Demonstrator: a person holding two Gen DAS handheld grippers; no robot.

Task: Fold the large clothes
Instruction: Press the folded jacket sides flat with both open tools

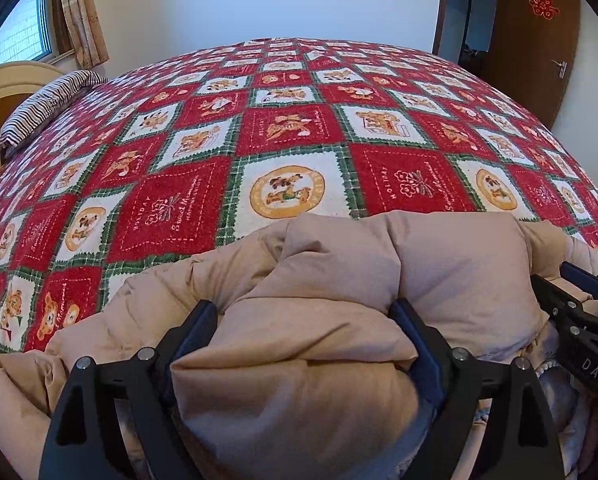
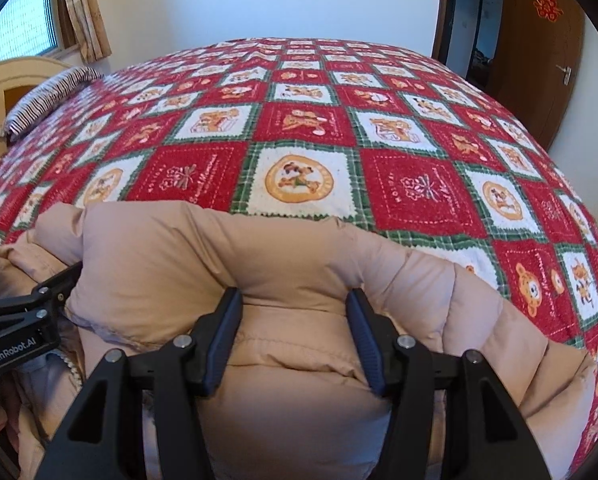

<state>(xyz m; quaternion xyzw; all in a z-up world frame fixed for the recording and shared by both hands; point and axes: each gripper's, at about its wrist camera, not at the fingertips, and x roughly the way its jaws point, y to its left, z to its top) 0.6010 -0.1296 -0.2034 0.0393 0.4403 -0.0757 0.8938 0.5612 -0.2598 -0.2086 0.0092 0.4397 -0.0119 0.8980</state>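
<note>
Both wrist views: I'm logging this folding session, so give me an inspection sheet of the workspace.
Surface: bed with a red, white and green patchwork blanket.
Job's things: tan puffy coat bunched at the near edge.
Clutter: striped pillow by the headboard.
Grippers: left gripper and right gripper each clamp a thick fold of the coat.
Cables: nothing seen.
Surroundings: window with curtain, brown door bearing a red ornament.

Left gripper (image 1: 305, 322): matte black angular frame, dark navy ribbed finger pads (image 1: 413, 336), silver round screw heads at 7 and 5 o'clock. Right gripper (image 2: 295, 312): same build. White "GenRobot.AI" lettering on the left unit's side at 9 o'clock in right view.
</note>
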